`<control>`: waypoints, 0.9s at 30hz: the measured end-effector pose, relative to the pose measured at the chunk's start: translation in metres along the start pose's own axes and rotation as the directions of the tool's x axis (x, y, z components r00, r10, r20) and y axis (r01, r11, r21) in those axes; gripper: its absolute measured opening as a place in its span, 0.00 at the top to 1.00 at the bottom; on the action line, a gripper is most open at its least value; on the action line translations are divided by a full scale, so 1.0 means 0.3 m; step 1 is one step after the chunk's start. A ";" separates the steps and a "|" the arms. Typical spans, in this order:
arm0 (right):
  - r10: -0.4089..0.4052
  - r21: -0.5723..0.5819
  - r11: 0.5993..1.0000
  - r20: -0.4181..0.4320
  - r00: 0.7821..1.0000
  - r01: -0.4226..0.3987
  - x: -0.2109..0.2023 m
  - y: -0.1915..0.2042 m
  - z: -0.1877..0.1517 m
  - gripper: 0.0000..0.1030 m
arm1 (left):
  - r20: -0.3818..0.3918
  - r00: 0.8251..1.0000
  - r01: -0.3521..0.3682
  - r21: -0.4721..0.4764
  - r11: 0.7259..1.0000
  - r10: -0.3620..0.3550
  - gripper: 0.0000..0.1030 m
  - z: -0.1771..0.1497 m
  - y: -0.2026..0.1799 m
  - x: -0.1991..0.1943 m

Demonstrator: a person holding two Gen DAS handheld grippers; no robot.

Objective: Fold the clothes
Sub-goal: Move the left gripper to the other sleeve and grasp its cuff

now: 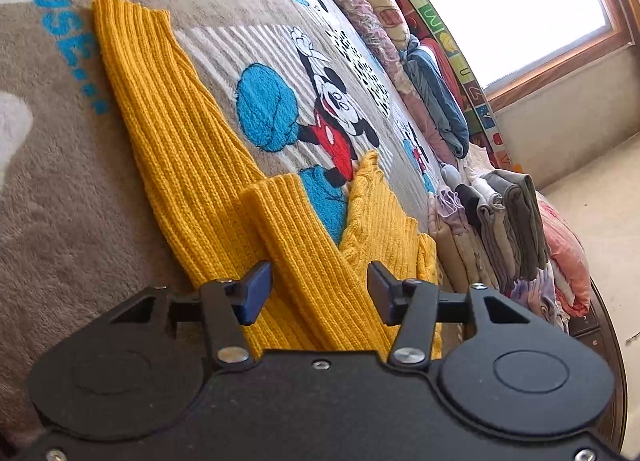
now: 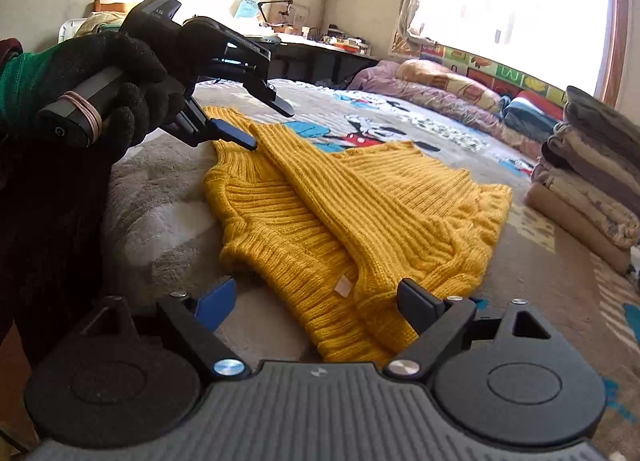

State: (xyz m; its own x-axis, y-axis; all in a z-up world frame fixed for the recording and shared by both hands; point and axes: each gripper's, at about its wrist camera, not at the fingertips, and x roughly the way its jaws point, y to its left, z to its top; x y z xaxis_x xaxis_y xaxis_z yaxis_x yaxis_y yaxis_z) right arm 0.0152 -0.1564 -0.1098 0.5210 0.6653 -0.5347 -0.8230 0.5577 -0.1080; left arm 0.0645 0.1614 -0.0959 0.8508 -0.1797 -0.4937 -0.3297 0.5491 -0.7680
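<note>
Right up close, the right tool (image 2: 316, 301) hangs with its jaws spread wide and nothing between them, poised over the near edge of the yellow sweater (image 2: 340, 213). That sweater lies flat on the bed, on the Mickey Mouse blanket (image 1: 280, 73), with one ribbed sleeve (image 1: 304, 245) already laid diagonally across the body, so I'd say we're mid-fold, sleeves coming in first. The left tool (image 1: 316, 289) is open too, straddling that sleeve without pinching it. My guess is it's lining up a grab or has just set the sleeve down; I can't tell which.

Now, the views differ nicely. From the right wrist you see the gloved left hand (image 2: 108, 77) gripping its handle, fingertip hovering at the sweater's far edge, plus a cluttered desk (image 2: 320, 47) by the back wall. From the left wrist you get the other sleeve (image 1: 160, 101) stretched out long across the blanket, and the stack of folded clothes (image 1: 500, 229) at the bed's edge, presumably where this one ends up.
</note>
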 end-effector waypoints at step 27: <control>0.038 0.176 0.983 0.079 0.996 -0.052 0.070 -0.156 0.050 0.08 | -0.029 0.944 0.330 0.172 0.928 -0.330 0.93 0.005 -0.375 0.118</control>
State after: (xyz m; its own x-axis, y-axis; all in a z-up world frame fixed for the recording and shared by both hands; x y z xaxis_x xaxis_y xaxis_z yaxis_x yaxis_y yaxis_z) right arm 0.0680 -0.1612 -0.1035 0.5054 0.7232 -0.4707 -0.7960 0.6014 0.0693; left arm 0.1323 0.0947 -0.0264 0.8996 -0.3747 -0.2244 0.0452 0.5910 -0.8054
